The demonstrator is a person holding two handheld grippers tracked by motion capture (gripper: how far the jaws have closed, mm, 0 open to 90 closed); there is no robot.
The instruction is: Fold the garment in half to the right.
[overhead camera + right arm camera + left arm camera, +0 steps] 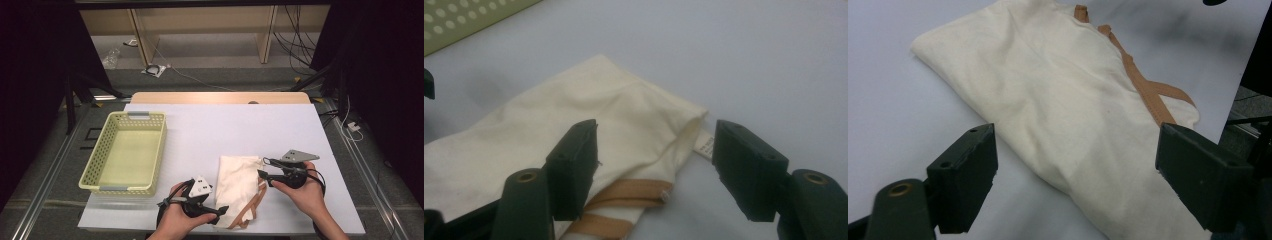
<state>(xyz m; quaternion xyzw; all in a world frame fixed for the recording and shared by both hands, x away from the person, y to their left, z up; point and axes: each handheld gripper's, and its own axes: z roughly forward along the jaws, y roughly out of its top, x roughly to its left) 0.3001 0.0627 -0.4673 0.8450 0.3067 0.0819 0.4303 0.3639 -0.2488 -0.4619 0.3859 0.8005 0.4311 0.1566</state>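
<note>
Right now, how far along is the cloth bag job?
Done: the cream bag lies folded flat on the table, tan straps tucked along one edge. In hand: nothing; left gripper and right gripper flank it, jaws open. Probably left: moving it into the empty yellow basket.

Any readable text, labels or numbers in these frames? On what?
None readable.
Small white sewn-in tag at the edge of the folded cream cloth bag with tan straps: it carries print, too small and blurred to read.
Pale yellow perforated plastic basket: no lettering seen.
</note>
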